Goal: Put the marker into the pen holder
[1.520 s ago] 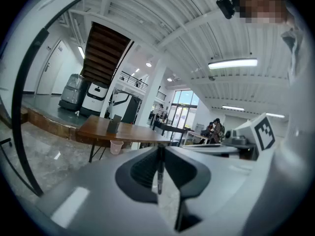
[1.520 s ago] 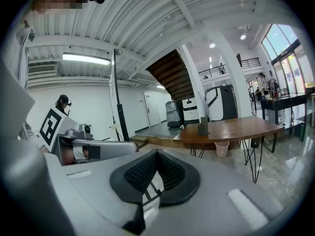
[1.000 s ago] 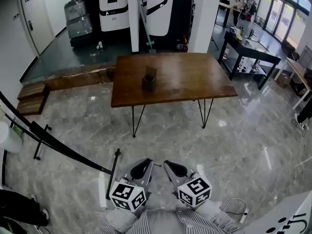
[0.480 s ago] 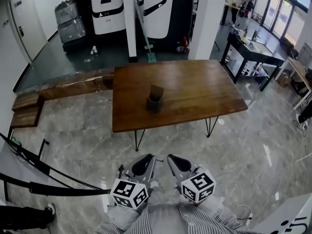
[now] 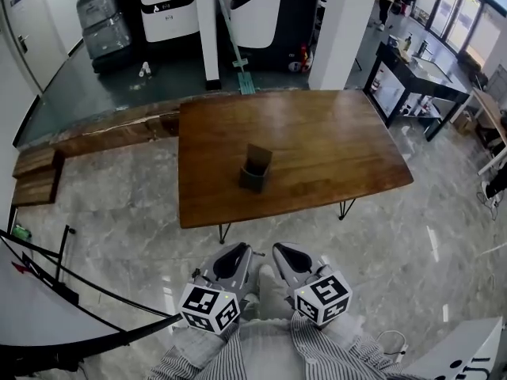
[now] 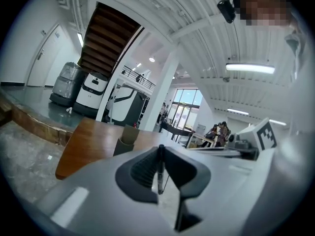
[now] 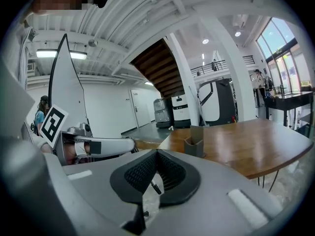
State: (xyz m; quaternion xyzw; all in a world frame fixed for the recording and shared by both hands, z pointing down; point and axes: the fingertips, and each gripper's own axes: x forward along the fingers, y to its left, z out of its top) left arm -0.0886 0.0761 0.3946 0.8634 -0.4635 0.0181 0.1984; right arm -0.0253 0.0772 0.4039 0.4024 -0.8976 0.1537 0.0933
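The pen holder [image 5: 254,177] on the surface [image 5: 333,149] has been brought nearer, though not within reach. The marker [image 6: 160,173] is clamped by the left gripper [image 6: 160,150]; the right gripper [image 7: 156,154] is held closed.

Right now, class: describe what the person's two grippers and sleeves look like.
Both the left gripper and the right gripper are smooth grey shells with black ribbed fingers. Each carries a cube printed with black-and-white square markers. The sleeves are striped white and grey.

No legible txt, labels or nos. anywhere
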